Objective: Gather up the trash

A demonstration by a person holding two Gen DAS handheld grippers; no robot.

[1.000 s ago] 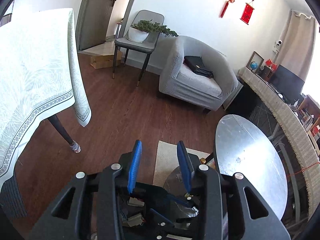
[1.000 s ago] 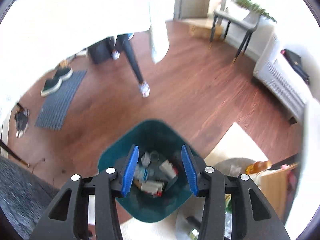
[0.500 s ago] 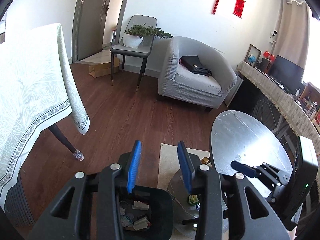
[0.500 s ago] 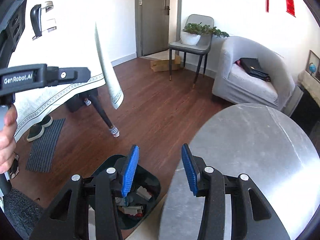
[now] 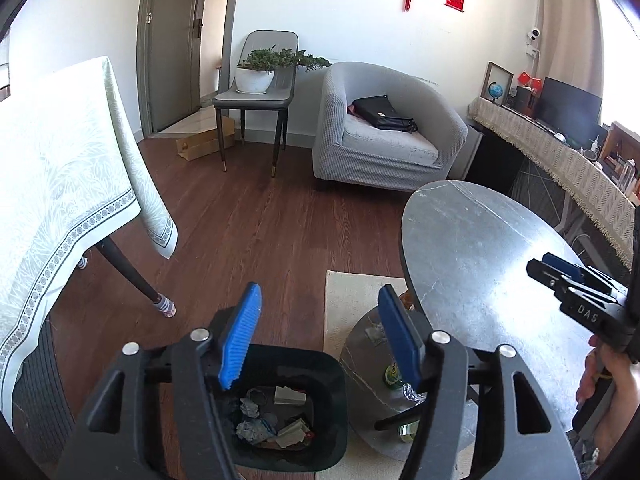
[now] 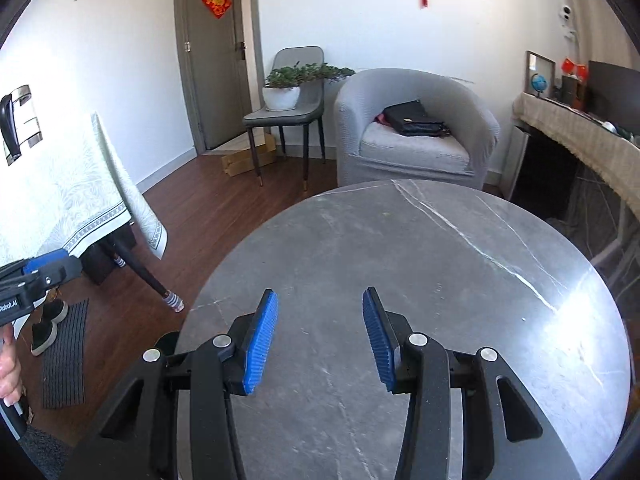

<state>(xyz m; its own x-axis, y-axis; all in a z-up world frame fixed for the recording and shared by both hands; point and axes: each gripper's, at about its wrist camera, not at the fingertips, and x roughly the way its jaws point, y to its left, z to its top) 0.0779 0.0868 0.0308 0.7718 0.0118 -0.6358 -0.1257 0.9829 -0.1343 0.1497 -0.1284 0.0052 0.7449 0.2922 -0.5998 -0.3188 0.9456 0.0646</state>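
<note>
The left gripper (image 5: pixel 320 336) hangs over the dark bin (image 5: pixel 320 446) on the floor, and its jaws are opening right now with nothing between the blue pads, just air above the bin's mouth. Down inside you can see the trash (image 5: pixel 276 420) already collected: crumpled grey scraps, a couple of pale flat pieces, what looks like a ring or cap. All of that reads as light, soft stuff that crushes under the pads, so a pinch across the middle of a wad would do. Over on the right, the right gripper (image 6: pixel 318 338) hovers above the round grey table (image 6: pixel 440 260), jaws parted at a middling width and empty, and that marble-look top shows nothing at all to pick up. The likelier targets sit lower: on the small lower table (image 5: pixel 360 364) beside the bin there's a scrap of something grey and, tucked behind the left gripper's finger, a green-labelled bottle (image 5: pixel 394 376) beside something glassy. Those I'd judge stiffer, smoother and heavier than the paper, prone to slip, so the hold belongs around the body or neck, squarely across. Whether they count as trash, I can't tell from here. The bin is right beside it, a short carry.
</note>
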